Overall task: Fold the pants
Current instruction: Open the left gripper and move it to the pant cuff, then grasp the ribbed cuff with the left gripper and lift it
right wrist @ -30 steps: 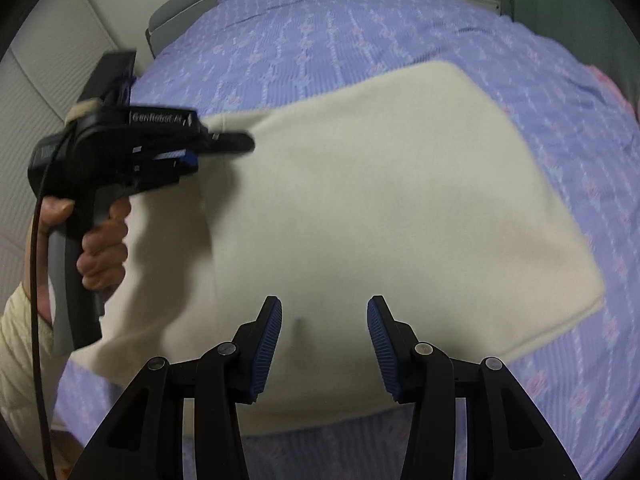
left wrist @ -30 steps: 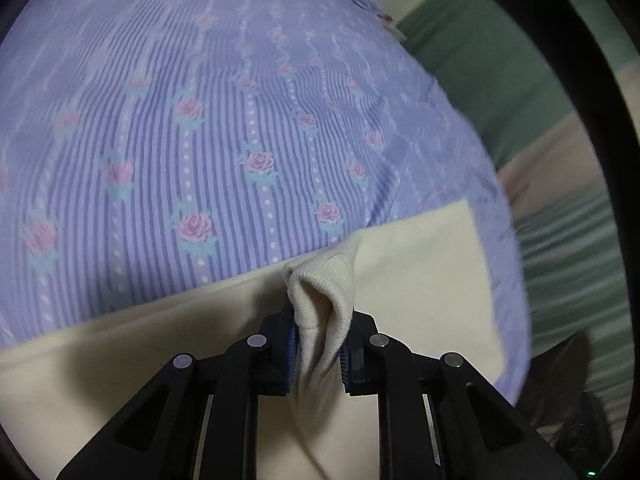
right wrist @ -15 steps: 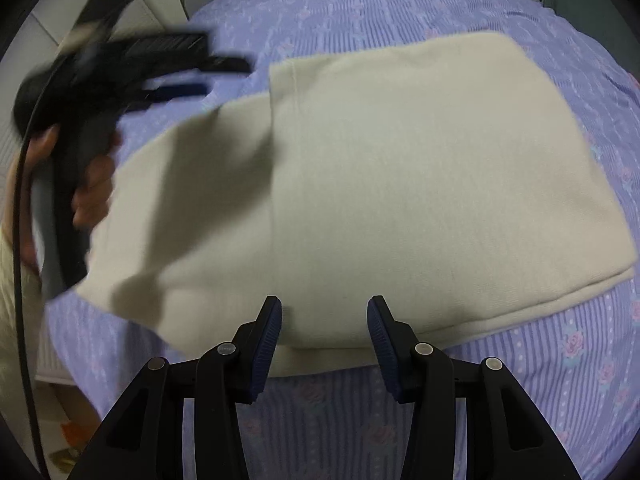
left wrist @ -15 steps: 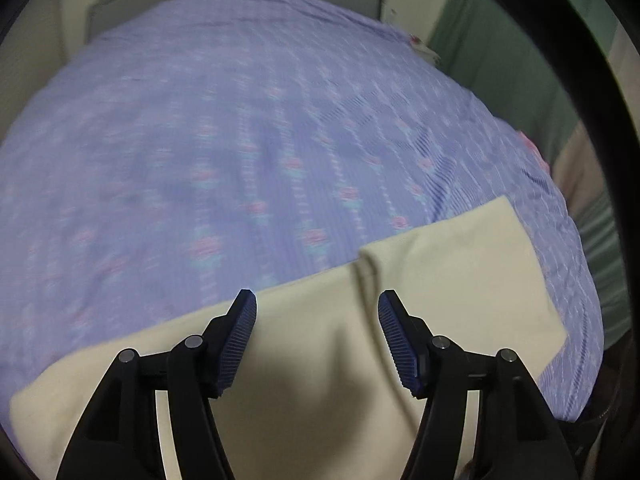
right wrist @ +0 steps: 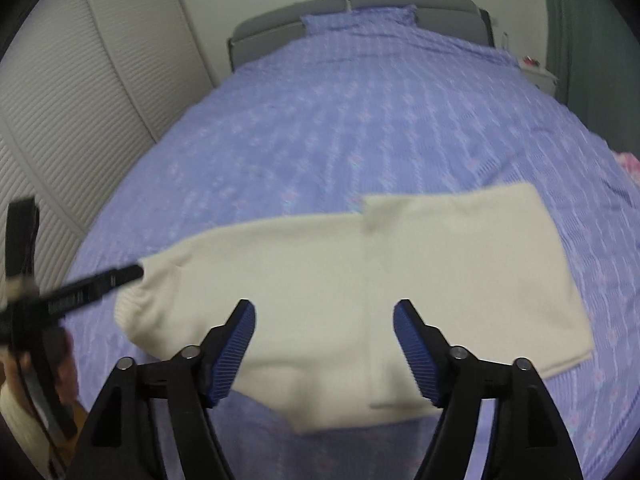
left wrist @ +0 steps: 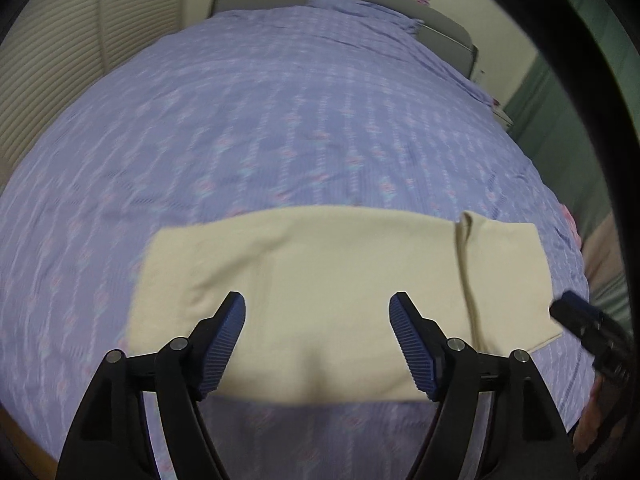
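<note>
Pants point(left wrist: 344, 300), cream and soft, lie flat on the purple flowered bed point(left wrist: 280, 140), in the lower middle of both views. They make one long strip across the frame. On the right side of that strip one part lies on top of another, and its edge shows as a line running from top to bottom. The left tongs point(left wrist: 318, 340) are wide open and hold nothing; their blue pads point(left wrist: 228, 336) hang above the cloth and do not touch it. The right tongs point(right wrist: 324, 348) are wide open too, with nothing between them. Both pairs have just been opening. In the right view the left tongs show as a dark blurry shape at the left edge, near the end of the strip. One fold looks done, and the hands are free for the next one. The strip looks too long to call finished, so I think another fold is needed. For that, the tongs have to go down to one end of the strip, pinch both corners there, lift them, and lay that end over the other end. The cloth is floppy, so both corners should rise together or the fold could turn out crooked.
</note>
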Demonstrator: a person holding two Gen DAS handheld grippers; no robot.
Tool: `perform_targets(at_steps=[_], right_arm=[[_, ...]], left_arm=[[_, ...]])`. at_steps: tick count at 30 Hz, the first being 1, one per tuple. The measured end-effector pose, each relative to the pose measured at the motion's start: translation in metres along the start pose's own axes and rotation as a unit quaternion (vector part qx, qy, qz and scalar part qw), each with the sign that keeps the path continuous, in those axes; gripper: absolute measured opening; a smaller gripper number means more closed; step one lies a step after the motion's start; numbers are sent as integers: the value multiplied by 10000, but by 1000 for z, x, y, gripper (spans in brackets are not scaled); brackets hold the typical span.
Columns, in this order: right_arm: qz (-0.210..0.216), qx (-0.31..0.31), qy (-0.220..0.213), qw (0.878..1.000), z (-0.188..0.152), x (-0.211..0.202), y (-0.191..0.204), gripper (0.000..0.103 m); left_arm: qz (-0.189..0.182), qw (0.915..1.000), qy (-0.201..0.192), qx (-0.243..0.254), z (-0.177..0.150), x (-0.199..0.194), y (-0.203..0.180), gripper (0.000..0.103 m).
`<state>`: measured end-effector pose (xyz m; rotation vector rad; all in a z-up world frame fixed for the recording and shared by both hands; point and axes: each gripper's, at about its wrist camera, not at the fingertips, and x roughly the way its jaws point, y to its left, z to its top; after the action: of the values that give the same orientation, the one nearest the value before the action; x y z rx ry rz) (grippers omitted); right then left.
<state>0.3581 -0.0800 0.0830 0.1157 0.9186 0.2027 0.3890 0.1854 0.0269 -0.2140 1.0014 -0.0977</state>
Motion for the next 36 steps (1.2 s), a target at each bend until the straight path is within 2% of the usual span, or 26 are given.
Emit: perform_targets(at_steps=[4,5,7,9,11,15,18,20,21,23,24,26,27,28,29,31,33,34,36], right_arm=[[171,-428,28,9989,4,21,55,79],[219,-491,52,9985,2,26,65,79],[330,-610,144,9975,-1,39,88,79],[427,-660,247,9966,-5,50,103,79],[439,-703,356,9959,-9,63,116,79],[399,-953,545,9931,-13,92,144,79],[416,-1012,708,9915,-15,103,153,79],[482,-965,806,9909,-15,114,159,79],[503,-942,841,9907,-15,118,161,79],[535,-923,874,9904,-13,123,164,79],[539,-931,874,9904,-11,125,167,79],[558,-946,879,9901,-10,129,169,79],[563,-964,901,9897,-9,133,172,79],[563,-974,914,9894,-8,134,172,79],[573,-982,921,9892,-7,135,173,79],[602,-956,896,9895,-5,137,174,79],[613,-907,872,9902,-4,140,174,79],[599,-872,871,9906,-3,143,175,79],[561,-831,882,9910,-4,149,175,79]], left_arm=[[125,9993,-36,-356,-23,-3,32,77],[75,9987,-31,-500,-29,-2,43,77],[-303,9954,-41,-910,-39,1,70,77],[-644,9862,-6,-1525,-53,11,99,77],[-821,9776,62,-1938,-62,23,118,76],[-1010,9590,158,-2642,-76,49,154,76],[-1439,9424,177,-3016,-77,69,175,76],[-1519,9347,238,-3204,-79,80,180,75],[-1753,9246,259,-3371,-81,90,183,75],[-1991,9095,254,-3642,-82,99,186,76],[-2209,8978,212,-3805,-85,107,188,76],[-2450,8811,120,-4044,-90,114,193,75],[-2513,8737,122,-4163,-89,115,194,63],[-2677,8654,101,-4234,-88,114,193,57],[-2871,8620,-6,-4177,-82,109,189,57],[-2874,8768,-217,-3849,-72,100,181,57],[-2708,8896,-177,-3675,-65,104,177,57],[-2583,8928,-109,-3689,-62,111,177,57],[-2334,8904,35,-3907,-58,130,182,58]])
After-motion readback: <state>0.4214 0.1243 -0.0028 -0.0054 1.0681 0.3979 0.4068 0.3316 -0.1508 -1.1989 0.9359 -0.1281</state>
